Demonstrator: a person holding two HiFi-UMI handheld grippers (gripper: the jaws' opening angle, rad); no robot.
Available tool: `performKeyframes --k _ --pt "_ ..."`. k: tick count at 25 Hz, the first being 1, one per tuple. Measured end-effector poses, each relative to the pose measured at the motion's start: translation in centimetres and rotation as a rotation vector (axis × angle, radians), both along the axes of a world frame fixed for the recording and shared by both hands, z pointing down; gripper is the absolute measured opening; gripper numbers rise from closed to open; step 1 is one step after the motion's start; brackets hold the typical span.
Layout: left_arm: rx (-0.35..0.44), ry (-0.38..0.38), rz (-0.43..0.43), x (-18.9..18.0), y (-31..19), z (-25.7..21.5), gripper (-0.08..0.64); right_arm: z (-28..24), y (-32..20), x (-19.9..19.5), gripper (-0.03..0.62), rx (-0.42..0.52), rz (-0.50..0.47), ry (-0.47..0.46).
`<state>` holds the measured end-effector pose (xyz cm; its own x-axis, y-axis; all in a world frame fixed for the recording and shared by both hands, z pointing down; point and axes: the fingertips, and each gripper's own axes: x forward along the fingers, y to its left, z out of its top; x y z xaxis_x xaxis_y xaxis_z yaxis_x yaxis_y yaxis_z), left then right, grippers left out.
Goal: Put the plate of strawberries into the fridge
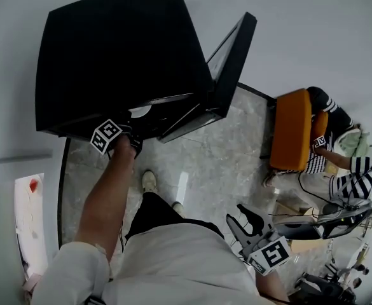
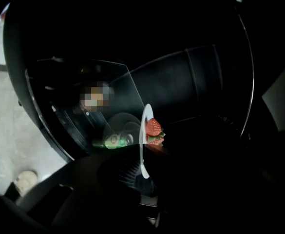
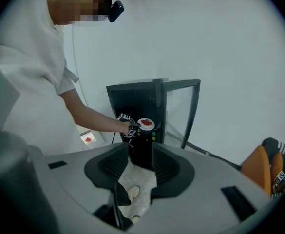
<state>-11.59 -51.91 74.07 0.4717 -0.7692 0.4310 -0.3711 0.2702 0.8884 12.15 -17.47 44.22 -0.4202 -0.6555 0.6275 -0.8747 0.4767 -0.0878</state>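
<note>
Fridge (image 1: 116, 56): standing open, door (image 1: 233, 62) swinging out right, leaving its front clear.
L arm (image 1: 106, 199): stretching fwd, left gripper (image 1: 133, 133) at the opening, jaws pinching plate (image 2: 143, 130) rim.
Plate: white, showing edge-on, red strawberries (image 2: 153, 129) sitting on it; prob. just inside the fridge.
Right gripper (image 1: 244, 220): hanging low, jaws spread, gripping nothing.

Fridge: we are standing before the fridge (image 1: 116, 56), its door (image 1: 233, 62) hanging open on its right.
Plate: we are holding the plate (image 2: 142, 145) at the fridge's opening, strawberries (image 2: 153, 128) lying on it.
Seat: the chair (image 1: 290, 129) is standing right of the door.
</note>
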Motion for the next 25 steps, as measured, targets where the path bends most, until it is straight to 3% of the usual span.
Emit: performKeyframes --k 15,21,25 --pt "-0.056 -0.627 0.236 -1.1 0.0 0.8 0.118 -0.2 1.2 1.2 0.158 -0.013 0.01 -0.006" --pt "-0.077 -0.744 0.26 -1.6 0.5 0.8 0.148 0.1 2.1 1.9 0.159 -0.011 0.003 -0.012" --pt "-0.063 -0.758 0.254 -2.1 1.6 -0.1 0.15 0.2 2.8 2.2 0.158 0.012 -0.007 -0.037"
